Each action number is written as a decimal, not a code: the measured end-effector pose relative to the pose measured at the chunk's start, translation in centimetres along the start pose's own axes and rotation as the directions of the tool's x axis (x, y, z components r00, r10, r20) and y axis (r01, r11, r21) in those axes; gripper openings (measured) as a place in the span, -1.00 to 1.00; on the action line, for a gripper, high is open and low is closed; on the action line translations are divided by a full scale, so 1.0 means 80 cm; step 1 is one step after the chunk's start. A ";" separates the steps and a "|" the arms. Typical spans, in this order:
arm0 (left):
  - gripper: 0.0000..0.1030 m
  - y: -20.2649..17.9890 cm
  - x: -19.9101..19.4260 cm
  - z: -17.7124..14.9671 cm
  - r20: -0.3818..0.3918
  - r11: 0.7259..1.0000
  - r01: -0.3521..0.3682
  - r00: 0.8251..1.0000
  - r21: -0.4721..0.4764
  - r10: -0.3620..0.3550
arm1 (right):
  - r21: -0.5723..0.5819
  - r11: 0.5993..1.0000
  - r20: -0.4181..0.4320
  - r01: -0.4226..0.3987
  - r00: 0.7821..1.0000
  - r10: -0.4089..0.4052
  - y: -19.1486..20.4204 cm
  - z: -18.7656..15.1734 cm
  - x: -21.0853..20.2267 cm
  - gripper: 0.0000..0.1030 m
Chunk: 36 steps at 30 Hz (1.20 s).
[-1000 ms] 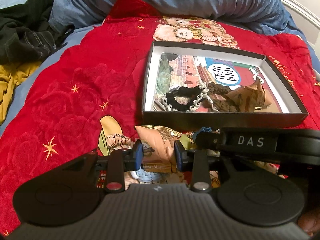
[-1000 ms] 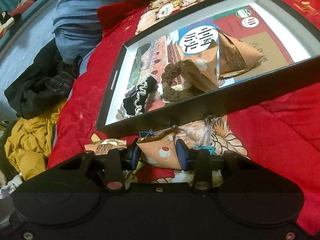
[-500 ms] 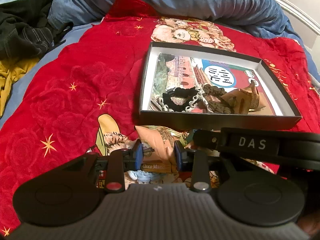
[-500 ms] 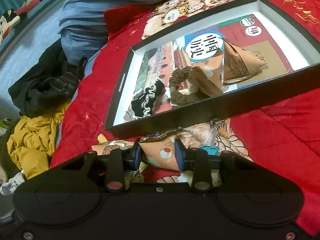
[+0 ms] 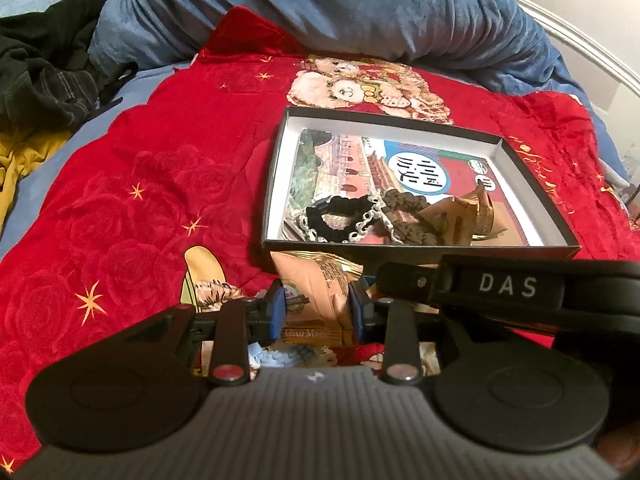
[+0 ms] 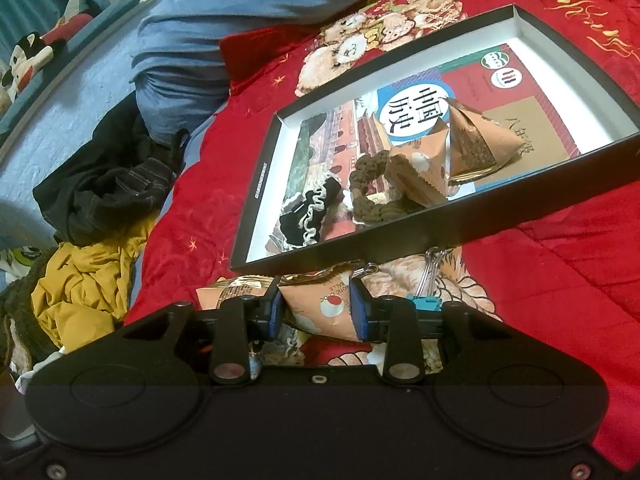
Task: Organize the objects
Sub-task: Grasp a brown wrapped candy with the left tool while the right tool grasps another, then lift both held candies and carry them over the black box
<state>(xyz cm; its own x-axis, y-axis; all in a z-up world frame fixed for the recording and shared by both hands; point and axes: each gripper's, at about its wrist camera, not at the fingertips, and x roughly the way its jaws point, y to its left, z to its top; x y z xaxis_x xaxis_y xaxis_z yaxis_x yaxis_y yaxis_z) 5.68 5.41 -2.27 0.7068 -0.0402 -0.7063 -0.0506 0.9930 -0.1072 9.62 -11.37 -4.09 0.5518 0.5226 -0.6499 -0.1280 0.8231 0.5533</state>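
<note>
My left gripper (image 5: pixel 316 310) is shut on an orange snack packet (image 5: pixel 316 284), held just short of the near wall of a black box (image 5: pixel 420 249). My right gripper (image 6: pixel 318 312) is shut on another orange snack packet (image 6: pixel 324 300), also just short of the box (image 6: pixel 440 224). Inside the box lie a picture book (image 6: pixel 408 116), a black lace scrunchie (image 5: pixel 336 220), a brown braided scrunchie (image 6: pixel 372 196) and two orange snack packets (image 6: pixel 472 148). The right gripper's body (image 5: pixel 504 286) crosses the left wrist view.
The box sits on a red blanket (image 5: pixel 140 184) over a bed. A teal binder clip (image 6: pixel 426 300) lies under the right gripper. A blue duvet (image 5: pixel 320 8) lies behind the box. Black clothes (image 6: pixel 108 188) and a yellow garment (image 6: pixel 84 292) are piled at the left.
Both grippers have lifted and drawn back a little with their packets still held. The box looks smaller and farther in both views.
</note>
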 end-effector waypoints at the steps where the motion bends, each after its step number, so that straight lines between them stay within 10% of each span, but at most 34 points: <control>1: -0.27 0.000 0.000 0.000 0.000 1.000 0.004 1.000 -0.001 -0.004 | -0.004 1.000 0.004 0.002 1.000 -0.002 0.001 0.000 -0.001 -0.36; 18: -0.27 0.000 -0.025 0.004 0.108 1.000 0.030 0.994 -0.003 -0.029 | 0.006 0.999 0.079 -0.049 0.996 0.048 0.006 0.000 -0.031 -0.36; 36: -0.27 0.000 -0.066 0.012 0.325 0.998 0.058 0.945 -0.017 -0.050 | -0.059 0.986 0.209 -0.154 0.964 0.163 0.026 0.008 -0.088 -0.36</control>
<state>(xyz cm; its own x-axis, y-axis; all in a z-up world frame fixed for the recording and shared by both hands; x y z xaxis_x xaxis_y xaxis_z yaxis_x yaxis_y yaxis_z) 2.64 5.73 2.17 0.8992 -0.0512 -0.4345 -0.0212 0.9869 -0.1600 5.99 -13.47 1.96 0.6838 0.5912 -0.4276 -0.2592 0.7447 0.6150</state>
